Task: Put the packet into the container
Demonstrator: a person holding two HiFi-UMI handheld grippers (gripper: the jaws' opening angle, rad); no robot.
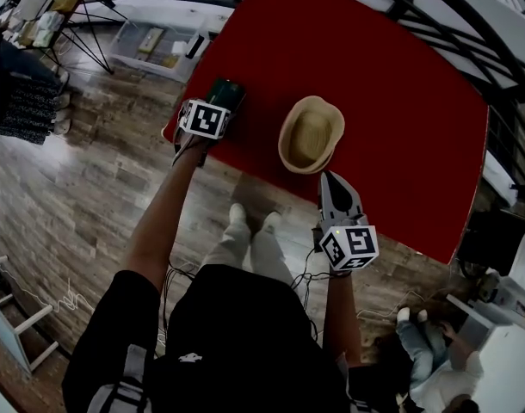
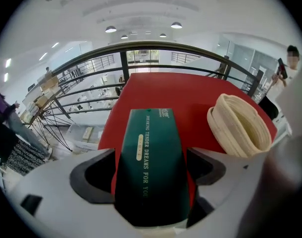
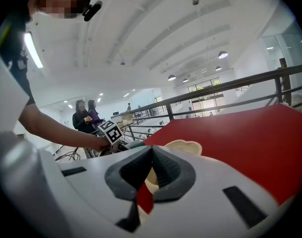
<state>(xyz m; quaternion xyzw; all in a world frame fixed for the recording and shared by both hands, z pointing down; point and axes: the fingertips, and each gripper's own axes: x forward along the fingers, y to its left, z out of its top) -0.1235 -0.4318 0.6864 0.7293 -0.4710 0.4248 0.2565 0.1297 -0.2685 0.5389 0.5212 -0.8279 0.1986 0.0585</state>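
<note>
Wood-plank flooring and a curved black railing surround a red table (image 1: 400,101), and the person stands at its near edge.

At the table's left corner, the left gripper (image 2: 151,165) points steeply down with its jaws spread wide. The packet (image 2: 152,133) lies flat on the red top between them. It is a dark green, glossy pouch with pale lettering. It runs lengthwise away from the gripper, with its near end deep in the throat and its far end well past the tips. The left gripper view shows the dark pads (image 2: 107,177) flanking the long edges, and they do not appear to be pressing yet.

The packet looks light, thin and soft-walled, so it will probably buckle rather than resist a squeeze, and the shiny film may slide against the pads. A moderate pinch across the narrow width, near the middle of its length, seems the safest hold. A grip at one end would likely let the rest droop.

To the right of the left gripper, well apart from the packet, sits the container (image 1: 311,134), a pale woven basket, open-topped and empty as far as can be seen.

Further right, the right gripper (image 1: 329,179) hangs at the table's near edge. Its jaws are pressed together on nothing, and its tips are just short of the basket's near rim.
</note>
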